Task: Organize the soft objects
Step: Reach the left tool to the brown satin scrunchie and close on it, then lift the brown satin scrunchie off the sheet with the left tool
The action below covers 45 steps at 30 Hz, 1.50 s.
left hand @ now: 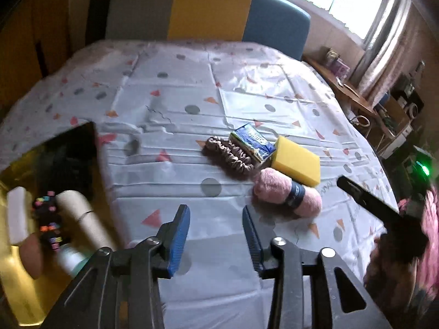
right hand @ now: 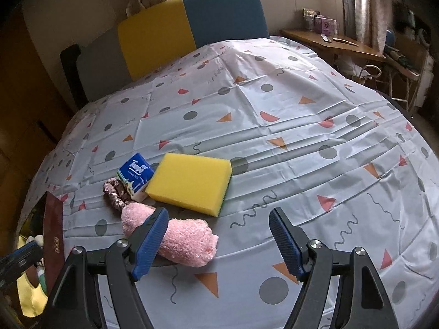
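On the patterned tablecloth lie a yellow sponge point(right hand: 189, 182) point(left hand: 297, 161), a blue tissue pack point(right hand: 135, 174) point(left hand: 252, 141), a brown satin scrunchie point(right hand: 116, 193) point(left hand: 229, 156) and a pink fluffy yarn skein point(right hand: 181, 238) point(left hand: 286, 196) with a dark band. My right gripper point(right hand: 219, 242) is open and empty, just right of the pink skein, with its left finger over it. My left gripper point(left hand: 216, 240) is open and empty above the cloth, near a box point(left hand: 49, 192) at the left that holds several items. The right gripper's arm point(left hand: 378, 211) shows at the right of the left wrist view.
The box at the table's left edge point(right hand: 53, 235) holds a cream roll point(left hand: 82, 216), a dark beaded item point(left hand: 49, 224) and a white piece point(left hand: 16, 216). A yellow and blue chair point(right hand: 192, 24) stands behind the table. A wooden desk point(right hand: 334, 44) with clutter is at the back right.
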Each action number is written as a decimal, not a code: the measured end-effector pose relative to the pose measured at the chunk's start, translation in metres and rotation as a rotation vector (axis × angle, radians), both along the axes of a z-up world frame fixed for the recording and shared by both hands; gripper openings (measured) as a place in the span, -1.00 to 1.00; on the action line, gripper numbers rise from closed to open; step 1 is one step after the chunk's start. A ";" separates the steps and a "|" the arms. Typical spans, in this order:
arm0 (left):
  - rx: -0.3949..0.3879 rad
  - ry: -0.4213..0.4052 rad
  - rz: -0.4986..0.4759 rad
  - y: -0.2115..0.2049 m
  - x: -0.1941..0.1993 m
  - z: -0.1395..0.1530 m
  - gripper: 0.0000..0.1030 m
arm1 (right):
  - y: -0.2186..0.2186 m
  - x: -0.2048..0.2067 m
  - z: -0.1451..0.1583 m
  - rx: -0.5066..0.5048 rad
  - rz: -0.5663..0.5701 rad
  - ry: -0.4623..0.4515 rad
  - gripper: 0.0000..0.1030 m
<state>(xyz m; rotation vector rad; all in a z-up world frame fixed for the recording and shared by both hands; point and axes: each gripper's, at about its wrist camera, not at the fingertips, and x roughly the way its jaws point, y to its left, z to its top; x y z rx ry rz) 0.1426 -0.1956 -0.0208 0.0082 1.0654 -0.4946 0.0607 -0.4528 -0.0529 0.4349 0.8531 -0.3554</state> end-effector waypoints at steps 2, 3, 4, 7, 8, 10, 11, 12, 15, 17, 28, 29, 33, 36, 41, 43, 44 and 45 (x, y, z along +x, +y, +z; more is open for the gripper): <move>-0.006 0.043 0.019 -0.010 0.016 -0.010 -0.31 | -0.001 0.000 0.000 0.006 -0.002 -0.002 0.51; -0.015 0.059 0.025 -0.017 0.024 -0.014 -0.32 | -0.002 0.001 0.001 0.009 -0.004 -0.003 0.51; -0.021 0.079 0.030 -0.024 0.033 -0.020 -0.34 | -0.002 0.001 0.001 0.015 -0.005 -0.004 0.51; -0.041 0.149 0.053 -0.039 0.055 -0.036 -0.42 | -0.004 0.003 -0.001 0.030 -0.002 0.000 0.51; -0.047 0.177 0.067 -0.045 0.064 -0.043 -0.42 | -0.004 0.003 -0.001 0.032 -0.001 0.005 0.51; -0.056 0.223 0.103 -0.051 0.080 -0.056 -0.42 | -0.004 0.004 -0.003 0.043 0.000 0.008 0.51; -0.058 0.233 0.111 -0.055 0.086 -0.060 -0.42 | -0.005 0.004 -0.003 0.053 0.003 0.005 0.51; -0.047 0.240 0.119 -0.058 0.092 -0.065 -0.42 | -0.005 0.004 -0.003 0.058 0.004 0.003 0.51; -0.022 0.268 0.146 -0.066 0.108 -0.078 -0.42 | -0.006 0.005 -0.003 0.075 0.003 -0.003 0.53; -0.017 0.269 0.164 -0.070 0.115 -0.081 -0.40 | -0.007 0.005 -0.004 0.089 0.004 -0.004 0.54; 0.109 0.208 0.134 -0.104 0.135 -0.081 -0.32 | -0.010 0.003 -0.004 0.138 0.000 -0.015 0.54; 0.124 0.202 0.123 -0.107 0.136 -0.082 -0.24 | -0.010 0.003 -0.004 0.138 -0.001 -0.013 0.54; 0.183 0.161 0.091 -0.120 0.137 -0.082 -0.21 | -0.008 0.004 -0.006 0.133 0.003 -0.006 0.55; 0.187 0.140 0.058 -0.117 0.134 -0.083 -0.42 | -0.009 0.004 -0.007 0.128 0.000 0.001 0.55; 0.166 0.142 0.000 -0.094 0.111 -0.081 -0.69 | -0.010 0.003 -0.007 0.128 -0.002 -0.002 0.55; 0.154 0.160 -0.027 -0.081 0.097 -0.080 -0.69 | -0.009 0.003 -0.006 0.124 0.002 -0.003 0.55; 0.148 0.170 -0.037 -0.076 0.090 -0.080 -0.69 | -0.008 0.004 -0.007 0.120 0.005 0.001 0.55; 0.143 0.177 -0.051 -0.071 0.084 -0.080 -0.69 | -0.008 0.004 -0.007 0.119 0.006 0.003 0.54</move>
